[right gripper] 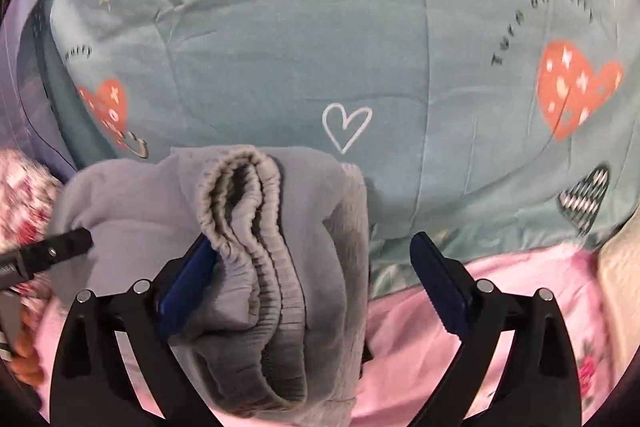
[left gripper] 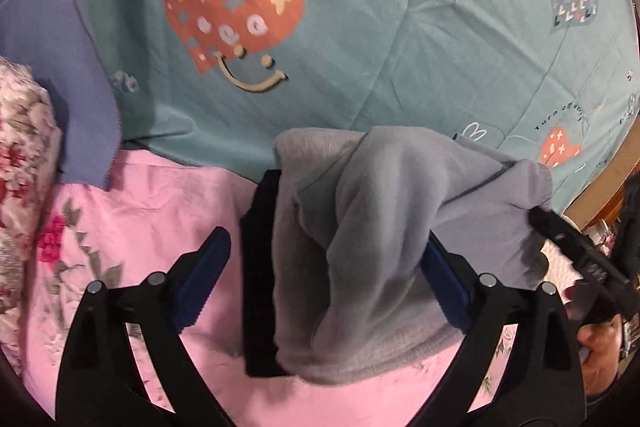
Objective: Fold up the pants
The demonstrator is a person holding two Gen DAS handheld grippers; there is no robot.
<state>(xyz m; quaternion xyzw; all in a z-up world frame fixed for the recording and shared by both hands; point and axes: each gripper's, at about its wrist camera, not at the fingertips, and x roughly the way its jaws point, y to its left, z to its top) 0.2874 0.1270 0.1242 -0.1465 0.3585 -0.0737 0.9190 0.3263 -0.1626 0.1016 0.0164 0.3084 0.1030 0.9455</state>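
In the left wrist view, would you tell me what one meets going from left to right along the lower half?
Floral pillow → pink floral sheet → black folded item → grey pants → the right gripper's black finger at the pants' right edge.

Both wrist cameras look forward and downward along their fingers, close over the bed; each sees the grey pants (left gripper: 384, 235) (right gripper: 256, 259) and teal heart-print quilt (left gripper: 360, 27) (right gripper: 300, 47), from adjacent sides

Pink floral bed sheet (left gripper: 152, 203), teal heart-print quilt (left gripper: 360, 27) spread over it, folded grey pants (left gripper: 372, 227) lying on top
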